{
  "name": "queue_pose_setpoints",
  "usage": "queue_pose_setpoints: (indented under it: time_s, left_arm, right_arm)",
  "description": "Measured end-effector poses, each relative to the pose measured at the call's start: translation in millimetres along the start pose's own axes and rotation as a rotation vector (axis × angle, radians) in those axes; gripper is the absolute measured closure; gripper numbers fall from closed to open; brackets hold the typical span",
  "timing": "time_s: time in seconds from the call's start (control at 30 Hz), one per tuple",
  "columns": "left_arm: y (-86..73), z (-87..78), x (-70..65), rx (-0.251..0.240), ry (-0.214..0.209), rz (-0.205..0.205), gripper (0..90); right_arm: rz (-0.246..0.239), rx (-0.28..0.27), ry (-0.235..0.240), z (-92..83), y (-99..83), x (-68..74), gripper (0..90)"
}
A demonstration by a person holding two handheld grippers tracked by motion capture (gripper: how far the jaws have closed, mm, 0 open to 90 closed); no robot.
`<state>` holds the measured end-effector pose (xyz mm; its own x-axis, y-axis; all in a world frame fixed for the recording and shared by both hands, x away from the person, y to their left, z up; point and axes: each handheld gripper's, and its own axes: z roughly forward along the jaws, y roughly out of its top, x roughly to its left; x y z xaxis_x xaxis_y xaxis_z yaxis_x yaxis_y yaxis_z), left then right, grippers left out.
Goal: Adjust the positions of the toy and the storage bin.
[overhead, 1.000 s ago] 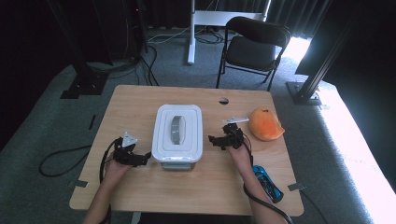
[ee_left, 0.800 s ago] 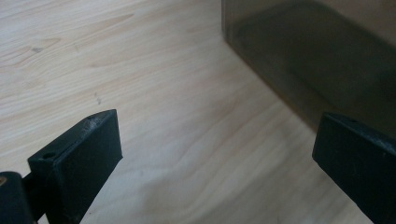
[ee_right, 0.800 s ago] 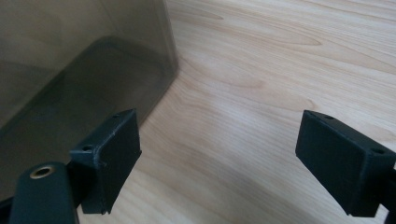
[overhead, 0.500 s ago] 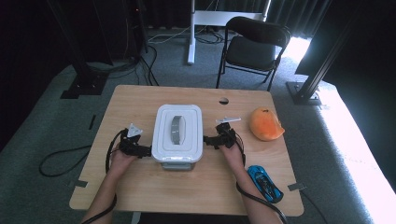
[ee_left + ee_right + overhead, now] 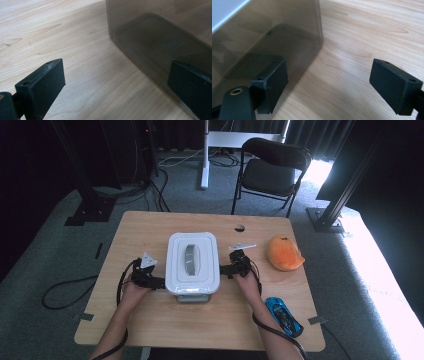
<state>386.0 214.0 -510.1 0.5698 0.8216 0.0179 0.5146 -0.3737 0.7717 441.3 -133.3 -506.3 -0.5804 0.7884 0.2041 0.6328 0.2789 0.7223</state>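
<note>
The storage box (image 5: 192, 266) is seen near the middle of the table (image 5: 150, 227), its long axis running from the person's side toward the far edge, with the grey handle on its white lid aligned the same way. The left gripper (image 5: 159, 282) is held at the box's left wall and the right gripper (image 5: 223, 269) at its right wall. In the left gripper view the jaws are spread wide with nothing between them, one jaw being close against the smoky wall (image 5: 160, 42); the same is seen in the right gripper view (image 5: 267, 47). Contact cannot be told. The box's contents are obscured by the tinted walls. Compared with half a second ago, both grippers are found closer to the box. An orange plush toy (image 5: 284, 252) and a blue toy car (image 5: 283, 315) lie well apart, to the right.
</note>
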Motion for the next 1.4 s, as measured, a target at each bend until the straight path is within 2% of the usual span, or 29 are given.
queue_pose_setpoints:
  time_s: [0.2, 0.37, 0.53, 0.77, 1.0, 1.4]
  left_arm:
    - [2.1, 0.1, -13.5, 0.003, -0.011, 0.017, 1.8]
    - [5.5, 0.5, -23.4, 0.009, -0.016, 0.035, 1.8]
    - [5.6, -2.5, -30.0, 0.01, -0.017, 0.038, 1.8]
    - [1.8, -8.2, -35.9, 0.008, -0.036, 0.027, 1.8]
    - [-0.2, -15.1, -46.0, 0.012, -0.041, 0.045, 1.8]
    - [-6.5, -23.8, -67.3, 0.01, -0.081, 0.077, 0.9]
  right_arm:
    - [0.01, 0.011, 0.003, -3.1, -0.2, -5.7, 16.4]
    - [-0.02, 0.028, -0.003, -5.8, -0.7, -9.4, 19.2]
    - [-0.044, 0.035, 0.038, -8.7, -2.2, -13.7, 21.1]
    - [-0.093, 0.061, 0.078, -10.1, -5.4, -11.8, 22.9]
    - [-0.115, 0.062, 0.107, -17.7, -6.9, -8.9, 24.7]
    - [-0.145, 0.073, 0.151, -31.6, -19.4, -10.3, 25.5]
